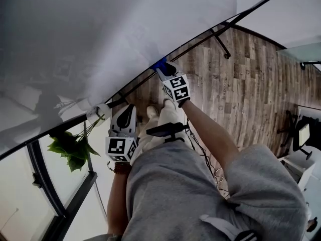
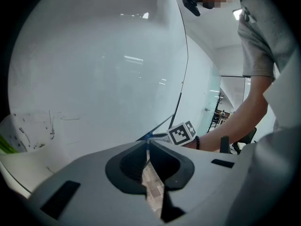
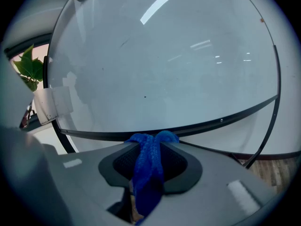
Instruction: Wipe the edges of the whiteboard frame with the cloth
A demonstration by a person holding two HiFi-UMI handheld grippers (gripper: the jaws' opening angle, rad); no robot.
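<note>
A large whiteboard [image 1: 100, 29] with a thin dark frame [image 1: 200, 38] fills the upper left of the head view. My right gripper [image 1: 164, 70] is shut on a blue cloth [image 3: 149, 166], whose bunched top [image 1: 160, 64] presses against the board's bottom frame edge [image 3: 221, 120]. My left gripper [image 1: 128, 115] hangs lower and nearer the body, jaws shut with nothing between them, pointing toward the board [image 2: 94, 69]. From the left gripper view I see the right gripper's marker cube [image 2: 182, 133] at the frame.
A wood-plank floor [image 1: 251, 74] lies beneath. A leafy green plant [image 1: 70, 147] and a black-framed glass panel [image 1: 45, 185] stand at the left. Black stand legs [image 1: 220, 43] run under the board. Cables [image 1: 208, 159] trail by my feet; office furniture [image 1: 301, 134] sits at the right.
</note>
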